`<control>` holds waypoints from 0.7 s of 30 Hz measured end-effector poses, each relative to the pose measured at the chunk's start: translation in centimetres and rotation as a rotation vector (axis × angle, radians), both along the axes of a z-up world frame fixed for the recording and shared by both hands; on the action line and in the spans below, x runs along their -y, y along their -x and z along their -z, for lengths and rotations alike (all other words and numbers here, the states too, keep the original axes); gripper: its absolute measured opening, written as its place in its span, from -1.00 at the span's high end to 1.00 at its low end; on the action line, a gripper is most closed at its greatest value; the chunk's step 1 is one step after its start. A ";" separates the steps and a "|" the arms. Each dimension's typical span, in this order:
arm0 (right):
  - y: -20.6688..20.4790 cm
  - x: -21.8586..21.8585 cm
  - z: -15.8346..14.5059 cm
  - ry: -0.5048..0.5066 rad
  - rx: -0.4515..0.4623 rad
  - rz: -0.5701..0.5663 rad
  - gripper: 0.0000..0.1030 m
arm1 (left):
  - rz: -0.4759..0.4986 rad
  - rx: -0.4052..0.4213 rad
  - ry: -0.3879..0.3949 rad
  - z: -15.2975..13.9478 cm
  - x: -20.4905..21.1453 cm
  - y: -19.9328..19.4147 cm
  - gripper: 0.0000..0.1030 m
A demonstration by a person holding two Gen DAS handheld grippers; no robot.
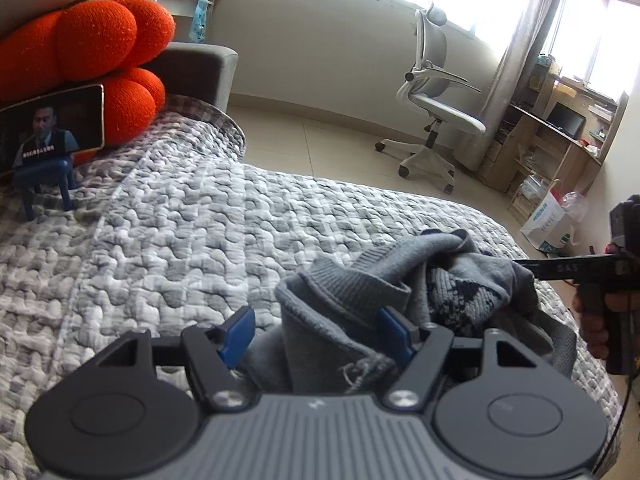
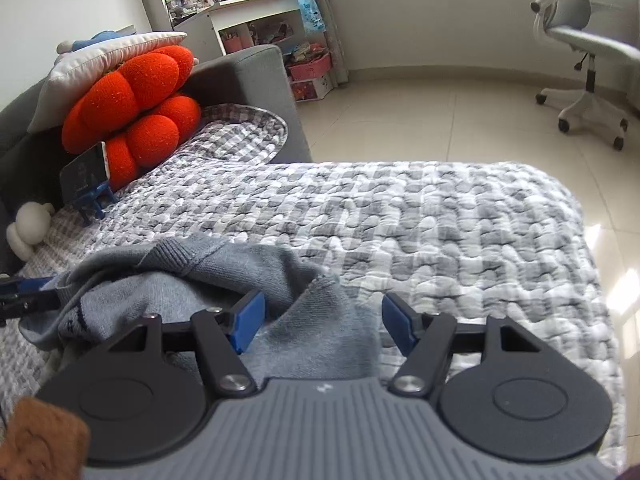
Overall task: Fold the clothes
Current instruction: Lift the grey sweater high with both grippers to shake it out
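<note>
From my left gripper [image 1: 316, 338], jaws spread with nothing clamped, the grey sweater [image 1: 420, 300] lies bunched near the bed's [image 1: 180, 220] right edge; my right gripper [image 2: 324, 326] (likewise released) straddles its hem to regrasp.

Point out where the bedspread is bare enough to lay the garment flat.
The checked bedspread is bare between the crumpled grey sweater and the far edge toward the office chair. It is crowded by the orange cushion and propped phone.
</note>
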State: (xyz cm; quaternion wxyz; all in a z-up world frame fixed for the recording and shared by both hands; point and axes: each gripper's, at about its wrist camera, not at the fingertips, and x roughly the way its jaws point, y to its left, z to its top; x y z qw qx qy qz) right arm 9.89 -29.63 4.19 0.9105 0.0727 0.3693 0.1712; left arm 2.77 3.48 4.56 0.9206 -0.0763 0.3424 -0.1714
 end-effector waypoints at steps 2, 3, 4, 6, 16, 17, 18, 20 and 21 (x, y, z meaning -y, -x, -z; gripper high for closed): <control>-0.4 -1.2 0.4 0.038 -0.013 -0.030 -0.34 | 0.000 -0.011 0.012 0.1 0.1 0.4 -0.37; -0.3 -1.8 0.5 0.075 -0.001 -0.039 -0.20 | -0.003 -0.012 -0.003 0.2 0.3 0.3 -0.37; -0.1 -2.3 0.5 0.111 0.013 -0.043 0.15 | -0.007 -0.012 -0.018 0.3 0.5 0.3 -0.37; 0.3 -3.1 0.4 0.168 0.041 -0.036 0.60 | -0.020 -0.032 -0.067 0.7 0.9 -0.3 0.10; 6.7 -5.0 -7.0 0.565 0.466 -0.001 0.78 | -0.087 0.201 -0.188 -6.1 -0.6 1.1 0.83; 7.3 -4.8 -8.2 0.589 0.518 0.008 0.78 | -0.098 0.245 -0.201 -7.5 -0.8 1.4 0.83; 8.0 -4.7 -9.3 0.614 0.568 0.022 0.78 | -0.106 0.294 -0.216 -9.0 -0.9 1.9 0.83; 9.2 -4.8 -11.4 0.660 0.663 0.057 0.78 | -0.128 0.396 -0.252 -12.2 -0.8 3.2 0.84; 9.9 -4.8 -12.5 0.676 0.711 0.078 0.78 | -0.137 0.444 -0.266 -13.8 -0.8 3.9 0.84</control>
